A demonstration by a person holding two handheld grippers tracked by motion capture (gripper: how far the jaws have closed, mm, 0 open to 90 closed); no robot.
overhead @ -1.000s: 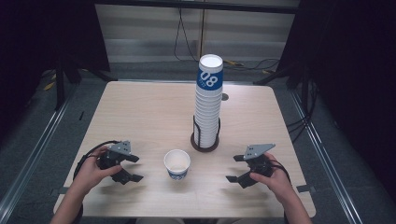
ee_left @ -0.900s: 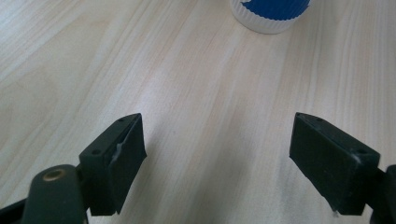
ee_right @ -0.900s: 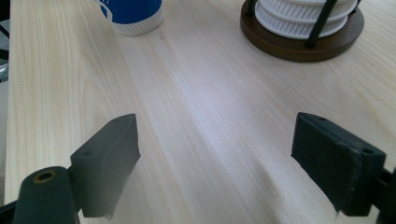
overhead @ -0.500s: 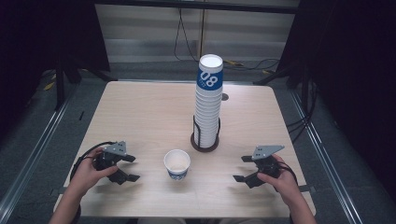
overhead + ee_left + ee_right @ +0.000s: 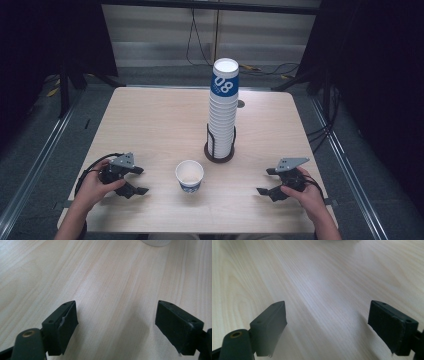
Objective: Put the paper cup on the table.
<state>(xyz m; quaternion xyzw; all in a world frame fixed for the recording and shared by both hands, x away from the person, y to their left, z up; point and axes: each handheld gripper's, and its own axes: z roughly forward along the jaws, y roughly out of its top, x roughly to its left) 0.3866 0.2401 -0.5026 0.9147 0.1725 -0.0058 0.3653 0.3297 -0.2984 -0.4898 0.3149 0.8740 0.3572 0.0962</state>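
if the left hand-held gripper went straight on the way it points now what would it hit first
Probably the single paper cup. The left hand-held gripper has open, empty jaws aimed across the table toward it, and the cup's base shows at the top of the left gripper view; exact alignment is hard to judge.

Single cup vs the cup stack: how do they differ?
The single cup stands alone on the bare table, near the front edge; the cup stack sits in a black holder farther back. The single cup is short; the cup stack is tall. Both are white with blue print, mouths up.
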